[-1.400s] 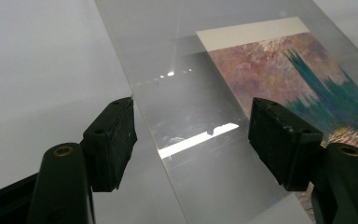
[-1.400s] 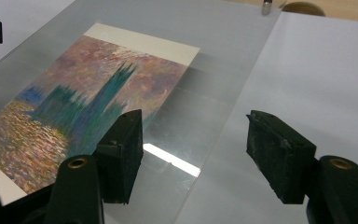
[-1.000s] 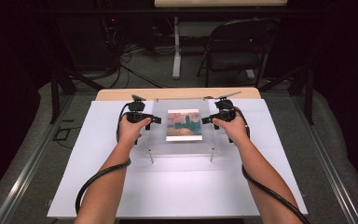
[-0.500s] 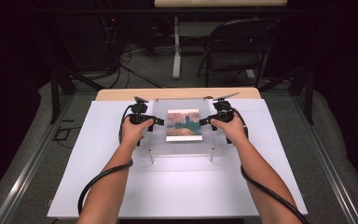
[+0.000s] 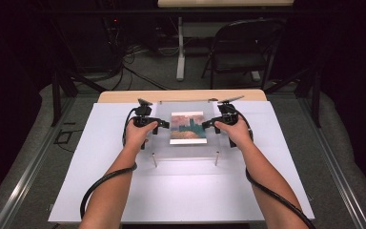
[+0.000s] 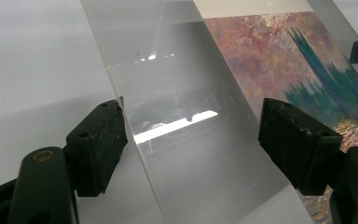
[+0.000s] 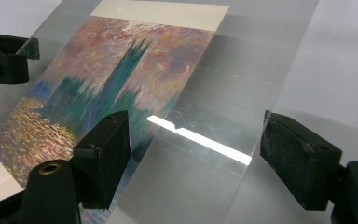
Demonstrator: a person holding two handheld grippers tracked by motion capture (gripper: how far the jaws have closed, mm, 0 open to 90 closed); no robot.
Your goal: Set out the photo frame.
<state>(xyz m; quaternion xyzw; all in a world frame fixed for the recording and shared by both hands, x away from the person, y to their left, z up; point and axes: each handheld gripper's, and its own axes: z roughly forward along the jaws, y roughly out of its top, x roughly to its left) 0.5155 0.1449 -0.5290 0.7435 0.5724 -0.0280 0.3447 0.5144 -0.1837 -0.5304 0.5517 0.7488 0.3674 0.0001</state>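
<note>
A clear acrylic panel point(image 5: 188, 150) lies on the white board, raised on small pegs at its front. Under it is a painted print point(image 5: 188, 128) of teal towers against a pink sky. My left gripper point(image 5: 161, 125) is over the panel's left clear margin point(image 6: 177, 93), beside the print point(image 6: 284, 60). Its jaws have just been opening and stand open point(image 6: 191, 144). My right gripper point(image 5: 208, 125) is over the right margin point(image 7: 233, 93), next to the print point(image 7: 102, 79). Its jaws have also just been opening point(image 7: 196, 154). Neither gripper's pads press on the panel.
The white board point(image 5: 267, 191) covers a tan table point(image 5: 181, 95). A folding chair point(image 5: 240, 52) and floor cables stand beyond the far edge. Metal rails run along both sides. Each gripper trails a black cable point(image 5: 100, 186) past a forearm.
The right hand has edged slightly inward towards the print. The left hand has hardly shifted. Panel and print lie where they were.
</note>
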